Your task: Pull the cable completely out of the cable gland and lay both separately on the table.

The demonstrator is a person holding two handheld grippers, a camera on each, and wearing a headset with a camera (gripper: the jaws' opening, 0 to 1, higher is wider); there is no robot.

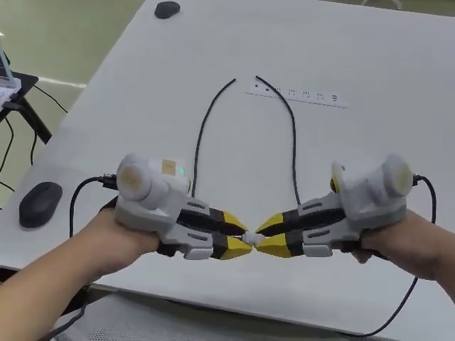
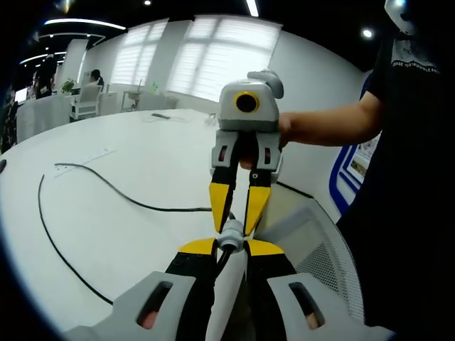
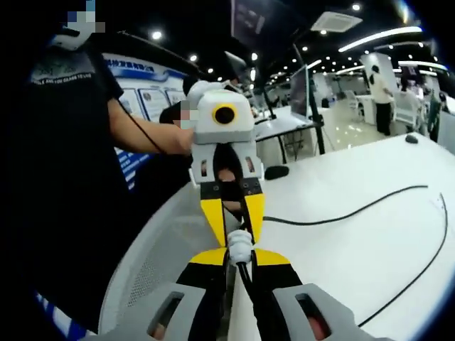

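Note:
A small whitish cable gland (image 1: 250, 239) hangs above the table's near edge, pinched between two gripper tips that meet head-on. My left gripper (image 1: 244, 242) is shut on one end of it and my right gripper (image 1: 259, 239) is shut on the other. In the left gripper view the gland (image 2: 231, 234) sits at my own tips (image 2: 231, 246), with the right gripper (image 2: 233, 217) opposite. In the right gripper view the gland (image 3: 240, 246) sits at my tips (image 3: 242, 257). The black cable (image 1: 201, 135) runs through the gland, and both free ends lie far out on the table.
A white power strip (image 1: 298, 94) lies across the white table (image 1: 370, 57) beyond the cable ends. One dark mouse (image 1: 40, 204) sits at the left edge and another (image 1: 167, 9) at the far edge. A mesh chair (image 2: 320, 249) stands below the grippers.

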